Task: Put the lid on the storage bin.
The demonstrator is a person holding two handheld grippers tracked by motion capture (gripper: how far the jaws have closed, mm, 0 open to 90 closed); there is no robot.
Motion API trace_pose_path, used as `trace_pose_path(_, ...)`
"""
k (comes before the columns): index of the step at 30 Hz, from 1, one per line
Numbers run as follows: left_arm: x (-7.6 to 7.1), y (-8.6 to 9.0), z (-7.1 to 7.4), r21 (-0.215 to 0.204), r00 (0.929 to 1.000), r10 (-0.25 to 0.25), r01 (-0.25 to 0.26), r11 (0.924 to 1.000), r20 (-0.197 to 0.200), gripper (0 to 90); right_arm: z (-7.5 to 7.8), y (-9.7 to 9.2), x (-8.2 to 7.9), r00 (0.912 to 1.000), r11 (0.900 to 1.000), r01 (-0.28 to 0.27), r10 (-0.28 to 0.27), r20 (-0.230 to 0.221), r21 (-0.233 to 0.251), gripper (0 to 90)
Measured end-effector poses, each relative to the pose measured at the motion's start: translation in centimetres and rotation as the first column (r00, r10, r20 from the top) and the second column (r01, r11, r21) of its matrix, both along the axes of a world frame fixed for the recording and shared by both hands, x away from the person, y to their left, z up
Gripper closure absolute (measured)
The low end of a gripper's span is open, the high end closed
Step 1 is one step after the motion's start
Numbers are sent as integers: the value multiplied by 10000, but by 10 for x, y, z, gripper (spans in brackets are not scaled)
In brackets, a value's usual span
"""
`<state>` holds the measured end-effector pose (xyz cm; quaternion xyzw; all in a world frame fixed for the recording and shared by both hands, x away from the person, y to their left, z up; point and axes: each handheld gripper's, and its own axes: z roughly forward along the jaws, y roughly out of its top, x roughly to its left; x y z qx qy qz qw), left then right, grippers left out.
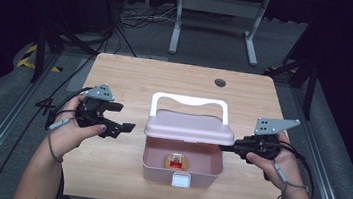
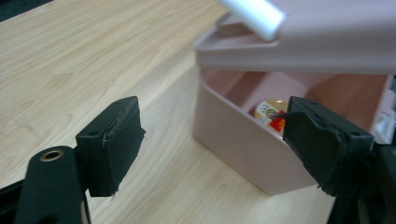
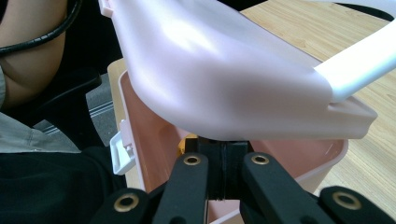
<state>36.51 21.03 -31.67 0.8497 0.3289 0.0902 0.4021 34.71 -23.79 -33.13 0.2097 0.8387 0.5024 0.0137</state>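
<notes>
Wooden table (image 1: 116,77); right tool (image 1: 227,147) pinching pink lid (image 1: 190,127); left tool (image 1: 128,127) spread.

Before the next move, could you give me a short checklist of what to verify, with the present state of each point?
1. Lid raised off the pink box: ok, it sits lifted and tilted, and the inside shows.
2. Right gripper holds the lid edge: cannot tell for sure; its fingers are closed together under the lid's rim.
3. Left gripper free and ready: ok, open, beside the box, touching nothing.
4. Round item in the box within sight: ok, it lies on the box floor.
5. Front latch released: ok, the white latch hangs at the box front.
6. Handle out of the way: ok, upright behind the lid.
</notes>
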Motion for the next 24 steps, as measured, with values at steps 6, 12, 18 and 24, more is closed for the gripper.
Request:
trace_pose_path(6, 8, 13, 0, -1030, 9911, 1242, -1189, 9876, 470, 222, 1, 0, -1, 10000, 10000, 11, -10, -27, 64, 900)
trace_pose_path(12, 17, 25, -5, -1196, 9703, 2305, -2208, 9680, 739, 228, 1, 0, -3, 10000, 9999, 57, -56, -47, 146, 900)
trace_pose_path(18, 30, 34, -16, -849, 9432, 3189, -3116, 9464, 935, 228, 1, 2, -6, 9997, 9995, 100, -93, -218, 304, 898)
trace_pose_path(24, 48, 45, -33, -567, 9200, 3849, -3814, 9227, 738, 235, -1, 3, -11, 9988, 9995, 250, -242, -417, 191, 900)
